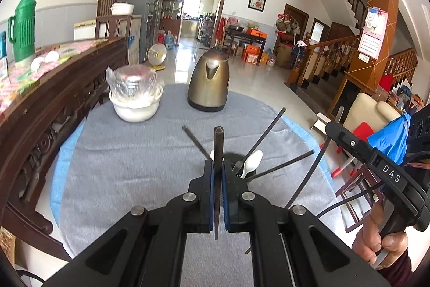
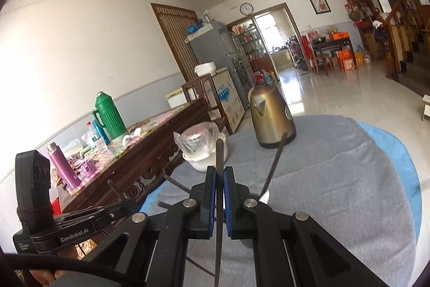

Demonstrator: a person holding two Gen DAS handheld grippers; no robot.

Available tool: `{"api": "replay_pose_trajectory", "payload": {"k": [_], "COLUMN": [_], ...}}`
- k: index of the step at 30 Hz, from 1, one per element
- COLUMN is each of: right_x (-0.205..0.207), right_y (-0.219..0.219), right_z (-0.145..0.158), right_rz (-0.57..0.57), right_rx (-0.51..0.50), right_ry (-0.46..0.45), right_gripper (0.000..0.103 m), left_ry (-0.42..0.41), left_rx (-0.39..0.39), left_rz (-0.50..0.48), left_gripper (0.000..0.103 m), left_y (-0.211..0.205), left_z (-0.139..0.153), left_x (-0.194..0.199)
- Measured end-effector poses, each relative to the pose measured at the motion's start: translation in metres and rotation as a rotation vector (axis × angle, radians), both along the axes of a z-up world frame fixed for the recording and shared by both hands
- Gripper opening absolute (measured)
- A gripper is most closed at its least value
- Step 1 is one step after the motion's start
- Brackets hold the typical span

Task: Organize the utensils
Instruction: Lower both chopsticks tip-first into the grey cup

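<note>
Grey cloth (image 1: pixel 139 152) covered the desk. Each claw, left (image 1: pixel 218 171) and right (image 2: pixel 219 179), clenched one dark chopstick (image 1: pixel 218 152) upright. More utensils stood in a black holder (image 1: pixel 243 171) near a kettle (image 1: pixel 208 82).

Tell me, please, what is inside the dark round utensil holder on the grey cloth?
In the dark round utensil holder stand a white plastic spoon, dark chopsticks and possibly a fork. Their lower ends are hidden by its wall.
</note>
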State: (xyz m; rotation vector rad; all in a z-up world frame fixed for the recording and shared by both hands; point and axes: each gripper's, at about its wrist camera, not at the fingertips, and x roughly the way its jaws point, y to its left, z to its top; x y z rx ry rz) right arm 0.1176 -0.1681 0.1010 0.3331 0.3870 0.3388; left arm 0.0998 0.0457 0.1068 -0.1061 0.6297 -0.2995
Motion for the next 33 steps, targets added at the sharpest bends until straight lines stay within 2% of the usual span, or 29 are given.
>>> {"api": "replay_pose_trajectory", "payload": {"k": [16,22,28,33], "right_x": [-0.002,-0.003,0.003,0.02], "right_y": [-0.018,-0.023,-0.02,-0.011], "right_z": [0.051,0.069,0.077,0.07], "right_rz": [-0.108,-0.169,-0.26,-0.304], "right_rx": [0.027,0.043,0.037,-0.02], "right_ry": [-0.125,-0.204,-0.289,-0.321], "right_gripper": [0.006,0.006,0.006,0.006], "left_ry": [-0.124,-0.173,-0.231,-0.25], "left_rx": [0.024,0.016,0.002,-0.009], "left_rz": [-0.056,-0.061,-0.031,-0.01], "left_gripper": [0.005,0.006,0.006,0.006], "left_y": [-0.02,-0.03,-0.039,-0.047], "left_z": [0.066,0.084,0.087,0.076], "left_x": [-0.001,0.002,0.013,0.029]}}
